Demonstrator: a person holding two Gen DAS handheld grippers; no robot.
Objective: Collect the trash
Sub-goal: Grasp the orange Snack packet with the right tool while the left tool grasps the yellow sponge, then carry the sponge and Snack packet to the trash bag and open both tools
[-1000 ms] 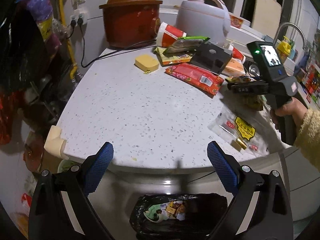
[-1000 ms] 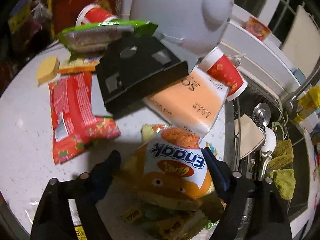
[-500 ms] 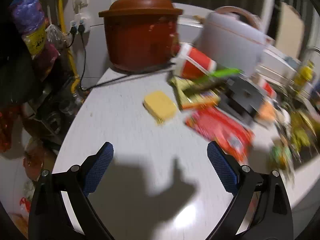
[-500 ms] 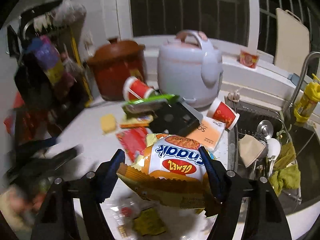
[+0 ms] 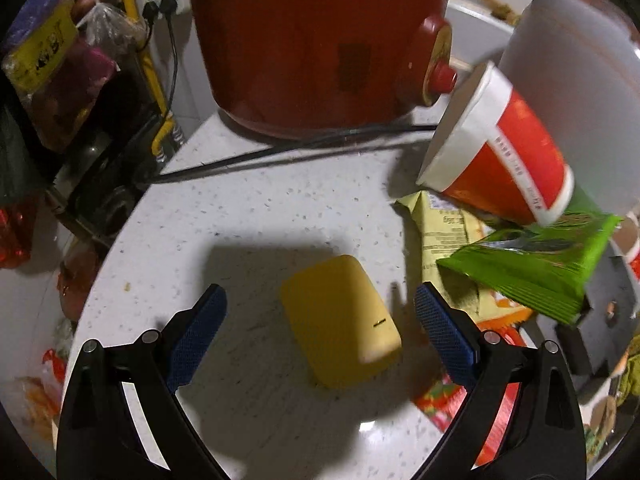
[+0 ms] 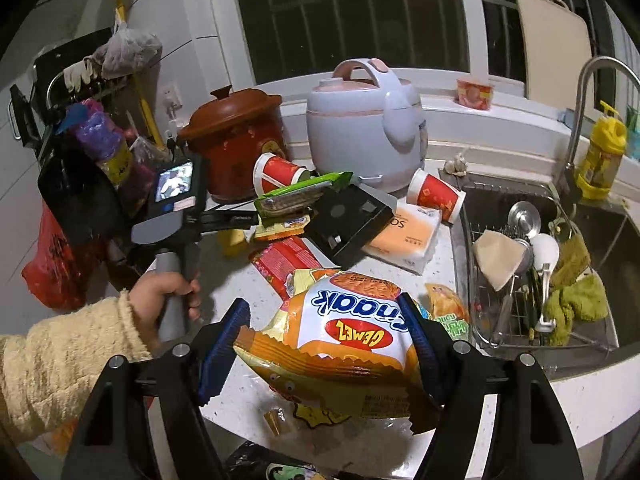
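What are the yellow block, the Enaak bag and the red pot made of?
Yellow block: looks like sponge or foam, matte, with rounded soft edges; soap is possible.
Enaak bag: thin plastic or foil film, glossy and crinkled, with a serrated seal edge.
Red pot: probably glazed ceramic, with a shiny brown-red surface and a thick lid with a knob.

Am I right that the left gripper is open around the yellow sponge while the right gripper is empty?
Not quite: the right gripper is shut on the orange snack bag, as the right wrist view shows. The left gripper is indeed open around the yellow sponge.
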